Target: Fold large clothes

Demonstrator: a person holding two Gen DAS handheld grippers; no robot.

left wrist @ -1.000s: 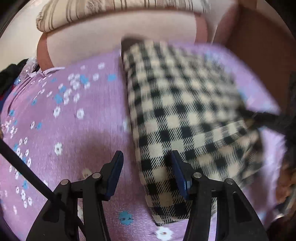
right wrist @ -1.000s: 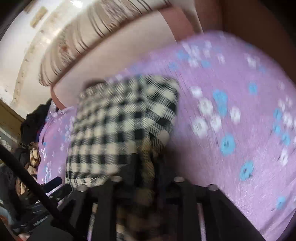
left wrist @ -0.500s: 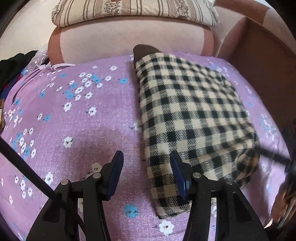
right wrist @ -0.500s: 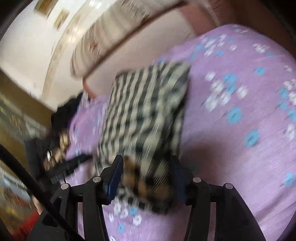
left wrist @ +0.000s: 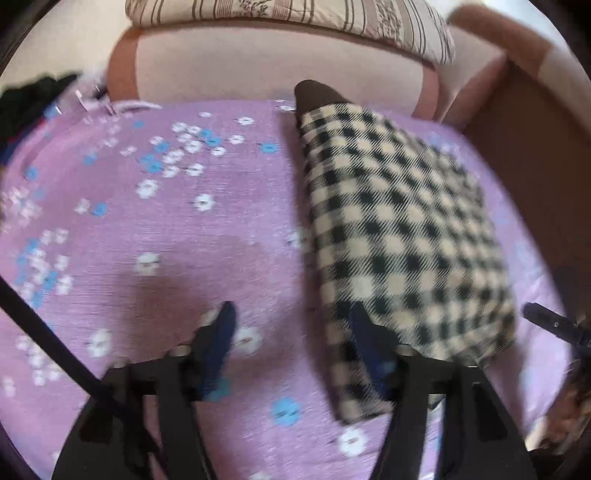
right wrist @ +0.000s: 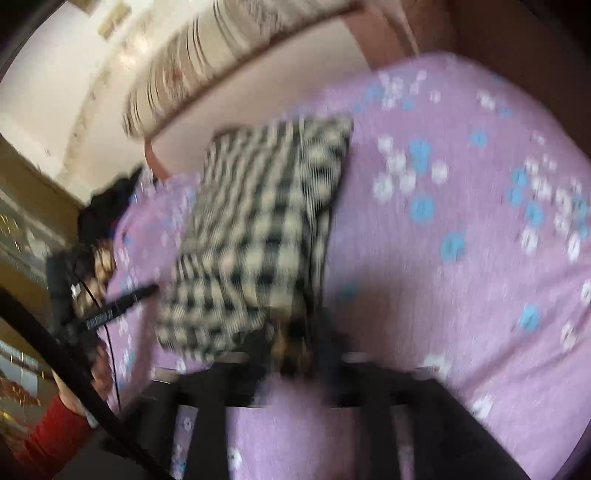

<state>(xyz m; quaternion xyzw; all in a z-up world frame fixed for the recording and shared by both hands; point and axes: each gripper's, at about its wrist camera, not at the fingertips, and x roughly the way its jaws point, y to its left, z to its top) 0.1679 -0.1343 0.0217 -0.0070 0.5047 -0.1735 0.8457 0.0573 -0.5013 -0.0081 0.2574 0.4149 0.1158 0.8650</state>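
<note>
A folded black-and-cream checked garment lies on the purple flowered bedsheet, right of middle. My left gripper is open and empty, its right finger over the garment's near left edge. In the blurred right wrist view the same garment lies ahead. My right gripper is narrowed around the garment's near corner, but the blur hides whether the jaws press on it. The left gripper's fingers show at the garment's far side.
A striped pillow rests on the pink sofa back. A brown armrest wall stands at the right. Dark clothes lie piled at the far left. The sheet spreads wide to the left of the garment.
My right gripper let go of the garment, then narrowed again around its near corner. My left gripper stayed open and shifted a little forward along the garment's left edge.
</note>
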